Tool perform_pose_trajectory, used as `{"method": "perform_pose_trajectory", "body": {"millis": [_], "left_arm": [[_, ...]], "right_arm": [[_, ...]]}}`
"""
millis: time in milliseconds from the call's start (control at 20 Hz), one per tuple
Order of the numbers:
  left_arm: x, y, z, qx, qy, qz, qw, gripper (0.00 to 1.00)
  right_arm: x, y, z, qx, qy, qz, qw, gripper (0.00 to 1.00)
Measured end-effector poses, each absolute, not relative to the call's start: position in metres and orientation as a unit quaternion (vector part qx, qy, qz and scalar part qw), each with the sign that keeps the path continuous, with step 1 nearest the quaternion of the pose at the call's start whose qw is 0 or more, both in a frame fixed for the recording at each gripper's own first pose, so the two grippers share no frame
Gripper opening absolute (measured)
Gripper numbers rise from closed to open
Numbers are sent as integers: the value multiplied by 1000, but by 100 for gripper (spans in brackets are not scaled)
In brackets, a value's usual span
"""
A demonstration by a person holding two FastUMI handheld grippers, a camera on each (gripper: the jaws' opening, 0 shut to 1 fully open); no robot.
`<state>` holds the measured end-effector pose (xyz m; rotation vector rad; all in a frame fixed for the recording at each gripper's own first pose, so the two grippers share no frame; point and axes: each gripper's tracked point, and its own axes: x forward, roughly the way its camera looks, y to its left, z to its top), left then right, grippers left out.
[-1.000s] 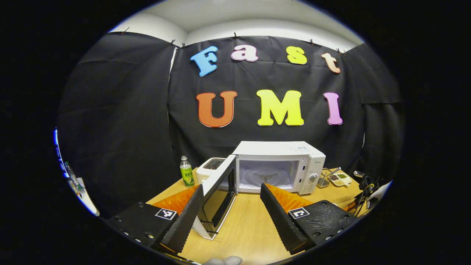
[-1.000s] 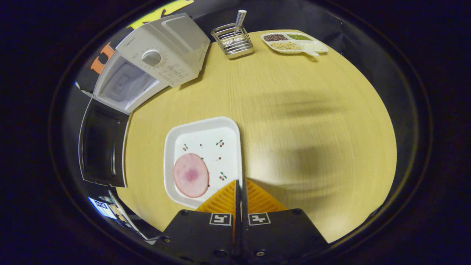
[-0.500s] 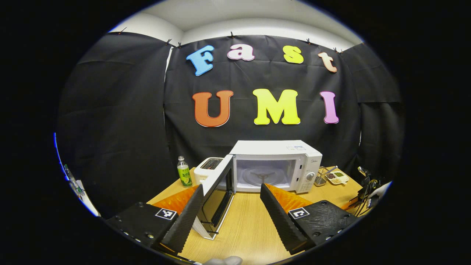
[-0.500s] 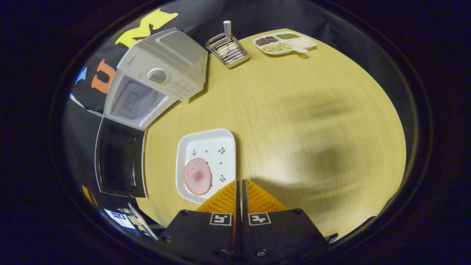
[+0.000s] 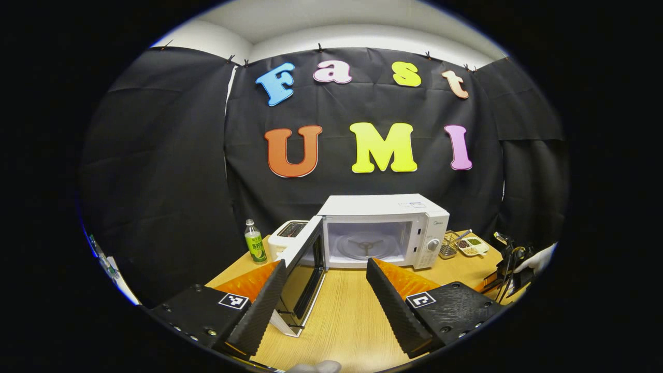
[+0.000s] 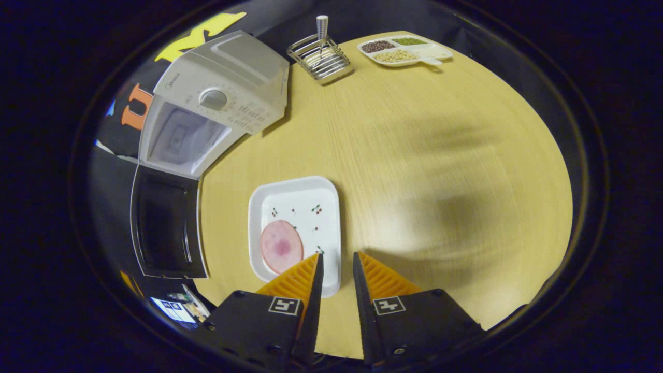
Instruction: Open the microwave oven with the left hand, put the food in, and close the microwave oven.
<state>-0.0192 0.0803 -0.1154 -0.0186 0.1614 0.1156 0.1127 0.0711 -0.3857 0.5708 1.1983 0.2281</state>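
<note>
- Left gripper view: the microwave (image 5: pixel 383 230) stands on the table (image 5: pixel 352 316) with its door (image 5: pixel 304 264) swung wide to the left; the cavity holds just a glass turntable (image 5: pixel 366 244), no food.
- Left of the microwave sit a toaster (image 5: pixel 289 234) and a green bottle (image 5: pixel 254 241); to its right a wire rack (image 5: pixel 448 247) and a small divided tray (image 5: pixel 469 245) of beans or grains.
- The left gripper (image 5: pixel 326 280) is held level, facing the oven from well back, jaws spread wide and grasping nothing; the door's edge shows just beside its left finger.
- At the far right edge a gloved hand (image 5: pixel 538 258) holds dark gear; what it is I cannot tell.
- Right gripper view: looking steeply down on the table (image 6: pixel 440 171), a white plate (image 6: pixel 305 207) with small cherry prints lies flat in front of the oven; on it rests one round pink slice of ham (image 6: pixel 281 246), near the plate's closer end.
- The right gripper (image 6: pixel 336 264) hangs over the plate's near right corner, jaws parted a little with the plate's rim showing in the gap; it is released and presses on nothing.
- The microwave (image 6: pixel 217 109) is at upper left, door (image 6: pixel 166 228) open beside the plate; rack (image 6: pixel 320 52) and divided tray (image 6: pixel 406 51) stand at the far edge.
</note>
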Motion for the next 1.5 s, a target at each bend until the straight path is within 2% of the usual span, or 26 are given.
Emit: {"method": "perform_pose_trajectory", "body": {"millis": [100, 150, 200, 300, 350, 400, 500, 550, 600, 650, 700, 1100, 1500], "left_arm": [[-20, 85, -117, -12, 82, 63, 995, 94], [-20, 89, -118, -13, 82, 66, 994, 94], [-21, 91, -119, -15, 83, 69, 994, 94], [-23, 98, -121, -18, 84, 75, 993, 94], [-25, 100, -122, -21, 85, 78, 993, 95], [-25, 102, -122, -23, 84, 80, 993, 94], [-26, 104, -126, -30, 86, 84, 992, 94], [-26, 105, -128, -32, 88, 86, 992, 94], [-27, 106, -130, -34, 90, 88, 991, 94], [-29, 107, -131, -36, 91, 90, 991, 95], [-28, 106, -132, -37, 93, 91, 991, 94], [-27, 101, -125, -20, 101, 81, 991, 94], [-19, 70, -97, 0, 83, 53, 995, 94]], "right_arm": [[112, 76, -389, 261, 566, 105, 775, 38], [111, 78, -390, 262, 571, 101, 771, 31], [110, 80, -392, 261, 579, 100, 766, 38], [106, 86, -397, 262, 593, 94, 756, 38], [108, 88, -398, 267, 592, 88, 755, 31], [108, 88, -396, 265, 593, 87, 756, 38], [109, 89, -398, 263, 589, 85, 760, 37], [110, 85, -400, 262, 586, 76, 763, 31], [109, 81, -402, 267, 583, 68, 765, 12], [111, 79, -400, 282, 578, 62, 763, 6], [109, 81, -401, 289, 574, 64, 763, 5], [117, 104, -374, 373, 489, 138, 777, 4], [117, 158, -311, 413, 423, 165, 789, 3]]}}
